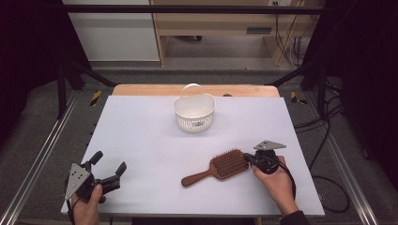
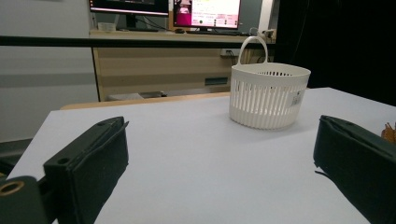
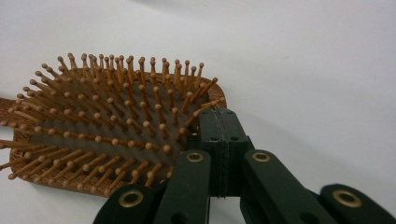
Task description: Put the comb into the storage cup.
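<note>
White tabletop [image 1: 141,140] fills the middle of the high view, bare enough to leave working room. Toward the upper centre stands a slotted white basket [image 1: 194,112], handle up, a likely destination. Lower right of centre lies the wooden hairbrush [image 1: 220,167], bristles up, its handle pointing lower left. The right gripper [image 1: 249,161] has its jaws shut together against the brush head's edge, seemingly nudging rather than clamping it. At lower left, the left gripper [image 1: 109,166] waits with jaws spread wide on nothing.
</note>
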A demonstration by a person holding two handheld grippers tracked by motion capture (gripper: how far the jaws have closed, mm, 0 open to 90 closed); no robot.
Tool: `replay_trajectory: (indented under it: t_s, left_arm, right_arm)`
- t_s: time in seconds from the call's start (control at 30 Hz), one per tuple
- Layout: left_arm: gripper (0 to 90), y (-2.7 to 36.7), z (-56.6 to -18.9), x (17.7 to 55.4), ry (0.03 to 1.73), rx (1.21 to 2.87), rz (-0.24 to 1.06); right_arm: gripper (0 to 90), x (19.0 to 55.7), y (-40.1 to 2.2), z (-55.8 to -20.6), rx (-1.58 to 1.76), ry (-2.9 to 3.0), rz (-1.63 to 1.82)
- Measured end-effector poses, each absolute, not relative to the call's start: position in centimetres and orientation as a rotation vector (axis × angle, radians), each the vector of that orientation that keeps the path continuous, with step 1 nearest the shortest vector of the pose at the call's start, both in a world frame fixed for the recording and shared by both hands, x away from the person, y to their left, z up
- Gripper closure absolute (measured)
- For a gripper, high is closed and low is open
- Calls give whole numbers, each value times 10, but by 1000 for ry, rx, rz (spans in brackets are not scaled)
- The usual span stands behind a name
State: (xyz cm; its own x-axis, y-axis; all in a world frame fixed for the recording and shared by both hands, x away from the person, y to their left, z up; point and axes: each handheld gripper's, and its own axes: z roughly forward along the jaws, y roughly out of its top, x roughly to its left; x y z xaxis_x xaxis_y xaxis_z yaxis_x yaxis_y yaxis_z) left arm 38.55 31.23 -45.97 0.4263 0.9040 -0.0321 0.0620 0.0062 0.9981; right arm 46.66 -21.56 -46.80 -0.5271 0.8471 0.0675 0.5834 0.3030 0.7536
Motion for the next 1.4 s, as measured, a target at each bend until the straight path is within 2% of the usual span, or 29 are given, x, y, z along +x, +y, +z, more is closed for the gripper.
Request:
replay_trajectory:
  t_s: [0.83, 1.4]
  left_arm:
    - [32, 310, -463, 388, 933, 1438, 826]
    - [33, 312, -462, 389, 935, 1433, 825]
  right_arm:
    - [900, 447, -162, -469, 1199, 2293, 1114]
    - [900, 438, -87, -473, 1095, 2355, 1200]
